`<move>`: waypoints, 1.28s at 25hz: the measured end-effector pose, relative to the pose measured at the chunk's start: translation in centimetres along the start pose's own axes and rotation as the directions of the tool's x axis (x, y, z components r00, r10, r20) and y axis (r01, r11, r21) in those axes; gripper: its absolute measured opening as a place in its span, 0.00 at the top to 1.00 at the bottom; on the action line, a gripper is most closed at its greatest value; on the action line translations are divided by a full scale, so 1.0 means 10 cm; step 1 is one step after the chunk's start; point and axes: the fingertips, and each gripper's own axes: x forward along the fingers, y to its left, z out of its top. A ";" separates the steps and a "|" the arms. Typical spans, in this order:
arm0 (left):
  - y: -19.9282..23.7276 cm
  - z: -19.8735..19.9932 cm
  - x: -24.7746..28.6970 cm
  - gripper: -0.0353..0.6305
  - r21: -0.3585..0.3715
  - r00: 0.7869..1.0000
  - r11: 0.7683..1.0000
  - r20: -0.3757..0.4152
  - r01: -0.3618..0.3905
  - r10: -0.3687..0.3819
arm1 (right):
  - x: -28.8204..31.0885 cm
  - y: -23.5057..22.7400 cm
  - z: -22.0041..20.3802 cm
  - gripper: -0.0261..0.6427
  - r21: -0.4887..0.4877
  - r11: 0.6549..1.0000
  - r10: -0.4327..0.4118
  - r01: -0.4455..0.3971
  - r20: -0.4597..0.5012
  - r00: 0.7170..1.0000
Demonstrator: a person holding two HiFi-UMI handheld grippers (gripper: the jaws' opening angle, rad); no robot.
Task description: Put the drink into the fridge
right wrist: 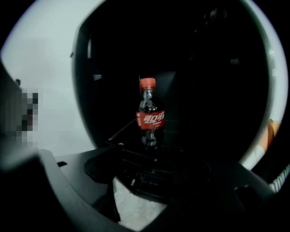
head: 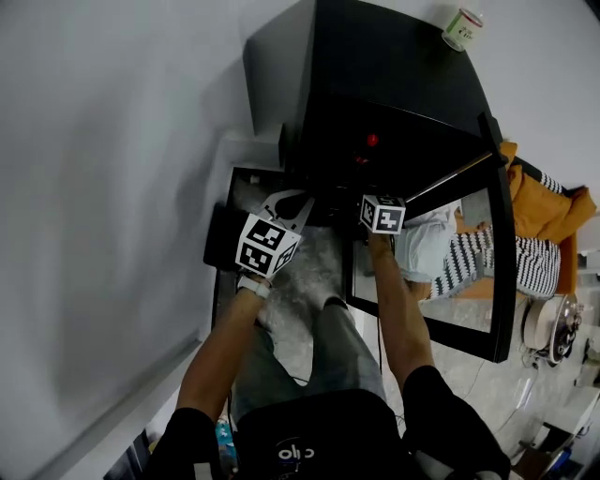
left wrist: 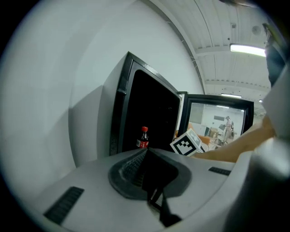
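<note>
A small cola bottle (right wrist: pixel 149 115) with a red cap and red label stands upright inside the dark black fridge (head: pixel 375 94). My right gripper (right wrist: pixel 152 156) is open. Its fingers flank the space just in front of the bottle's base, and I cannot tell whether they touch it. In the head view only its marker cube (head: pixel 382 214) shows at the fridge opening. My left gripper (left wrist: pixel 145 152) is shut on nothing and hangs back left of the opening (head: pixel 295 200). From it I see the bottle (left wrist: pixel 143 137) in the fridge (left wrist: pixel 149 113).
The fridge's glass door (head: pixel 469 272) stands open to the right, also in the left gripper view (left wrist: pixel 217 122). A white can (head: pixel 462 28) sits on the fridge top. A grey wall (head: pixel 112 187) runs along the left. Speckled pale floor (head: pixel 309 281) lies below the opening.
</note>
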 end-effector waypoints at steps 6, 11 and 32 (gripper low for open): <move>-0.19 0.27 -0.75 0.94 -0.060 0.998 0.998 -0.042 0.036 -0.039 | -1.13 0.56 0.01 0.56 0.036 0.999 -0.019 0.019 0.000 1.000; -0.51 0.71 -1.39 0.94 -0.084 0.996 0.992 -0.002 0.093 -0.093 | -2.08 1.15 0.34 0.92 0.004 1.000 -0.019 0.019 0.038 0.999; -2.67 1.49 -2.43 0.94 -0.079 0.996 0.997 0.094 0.003 0.005 | -4.96 1.59 0.81 0.95 -0.112 0.974 0.220 -0.199 0.232 0.947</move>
